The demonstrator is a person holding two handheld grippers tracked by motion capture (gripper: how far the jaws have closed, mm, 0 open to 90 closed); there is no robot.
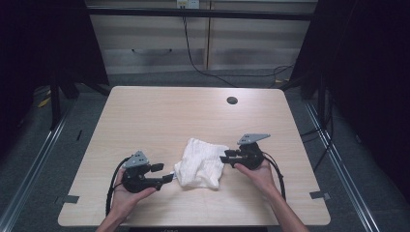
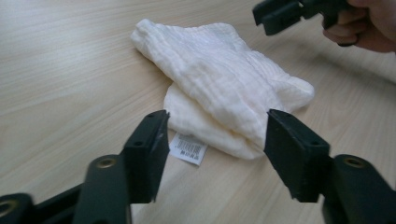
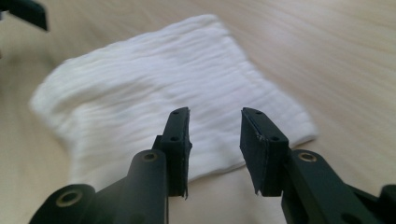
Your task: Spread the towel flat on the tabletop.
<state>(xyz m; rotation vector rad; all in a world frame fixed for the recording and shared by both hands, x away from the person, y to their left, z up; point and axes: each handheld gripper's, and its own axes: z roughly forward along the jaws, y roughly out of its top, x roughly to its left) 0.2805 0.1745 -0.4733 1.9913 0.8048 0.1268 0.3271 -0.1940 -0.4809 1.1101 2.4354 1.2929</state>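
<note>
A white, loosely folded cloth lies on the wooden table, a little toward the front. The left gripper view shows its ribbed weave and a small barcode label at its near edge. My left gripper sits just left of the cloth, held in a hand, with its jaws open and level with the cloth's near corner, not pressing on it. My right gripper is at the cloth's right edge, open, with its jaws over the cloth and nothing pinched.
A round cable hole is at the table's back right. Bits of tape mark the front corners. Pale cabinets and a trailing black cable stand beyond the far edge. Bare wood lies all round the cloth.
</note>
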